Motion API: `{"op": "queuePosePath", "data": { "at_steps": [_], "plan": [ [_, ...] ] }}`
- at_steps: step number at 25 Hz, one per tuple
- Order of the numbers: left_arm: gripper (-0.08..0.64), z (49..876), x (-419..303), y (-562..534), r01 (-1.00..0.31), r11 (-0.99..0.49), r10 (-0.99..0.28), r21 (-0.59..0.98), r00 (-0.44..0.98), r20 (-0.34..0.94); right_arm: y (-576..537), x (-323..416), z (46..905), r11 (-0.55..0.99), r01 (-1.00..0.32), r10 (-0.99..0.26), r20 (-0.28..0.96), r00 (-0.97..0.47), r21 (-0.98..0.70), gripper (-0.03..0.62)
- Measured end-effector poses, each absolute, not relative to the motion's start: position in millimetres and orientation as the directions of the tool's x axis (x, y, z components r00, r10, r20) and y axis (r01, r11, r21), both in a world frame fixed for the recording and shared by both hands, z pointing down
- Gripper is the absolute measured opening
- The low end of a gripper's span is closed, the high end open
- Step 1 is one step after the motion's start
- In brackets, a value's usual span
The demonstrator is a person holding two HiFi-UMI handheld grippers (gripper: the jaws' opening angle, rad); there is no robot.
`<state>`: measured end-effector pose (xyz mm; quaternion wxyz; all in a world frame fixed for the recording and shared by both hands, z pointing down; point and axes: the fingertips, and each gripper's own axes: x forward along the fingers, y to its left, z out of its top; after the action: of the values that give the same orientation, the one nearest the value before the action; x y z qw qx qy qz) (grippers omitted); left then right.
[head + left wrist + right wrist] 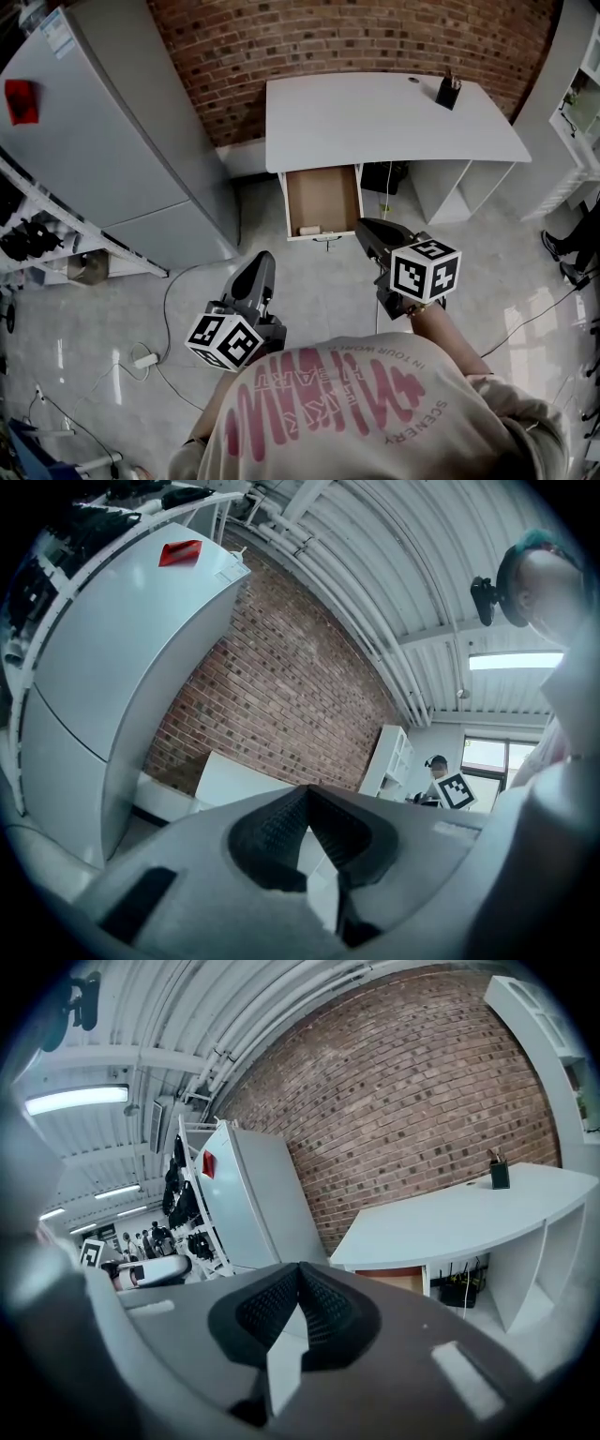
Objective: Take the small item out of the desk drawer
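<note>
A white desk [375, 117] stands against the brick wall, and its drawer [323, 200] is pulled out toward me. Inside, at the front left, lies a small pale item [309, 230]. My right gripper [364, 228] hangs just right of the drawer's front edge, shut with nothing in it. My left gripper [262, 262] is lower and to the left over the floor, also shut and empty. The right gripper view shows the desk [459, 1218] and the open drawer [398, 1279] ahead; its jaws meet at the tips [300, 1269]. The left gripper [307, 794] points up at the brick wall.
A tall grey cabinet [122, 141] stands left of the desk. A black pen holder [448, 92] sits on the desk's far right. White shelving [581, 103] lines the right side. Cables and a power strip [145, 360] lie on the floor at left.
</note>
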<state>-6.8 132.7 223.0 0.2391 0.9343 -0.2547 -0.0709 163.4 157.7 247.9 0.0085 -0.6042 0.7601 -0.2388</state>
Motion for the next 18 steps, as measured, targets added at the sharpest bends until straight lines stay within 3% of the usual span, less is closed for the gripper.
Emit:
{"op": "queuePosePath", "data": {
  "at_steps": [7, 18],
  "plan": [
    [0.0, 228, 8, 130, -0.456, -0.742, -0.52, 0.491, 0.854, 0.009, 155, 180, 256, 0.152, -0.91, -0.919, 0.283, -0.273, -0.386, 0.009],
    [0.002, 271, -10, 91, -0.52, -0.663, -0.556, 0.538, 0.824, 0.11, 131, 178, 315, 0.068, -0.908, -0.878, 0.407, -0.251, -0.412, 0.009]
  ]
}}
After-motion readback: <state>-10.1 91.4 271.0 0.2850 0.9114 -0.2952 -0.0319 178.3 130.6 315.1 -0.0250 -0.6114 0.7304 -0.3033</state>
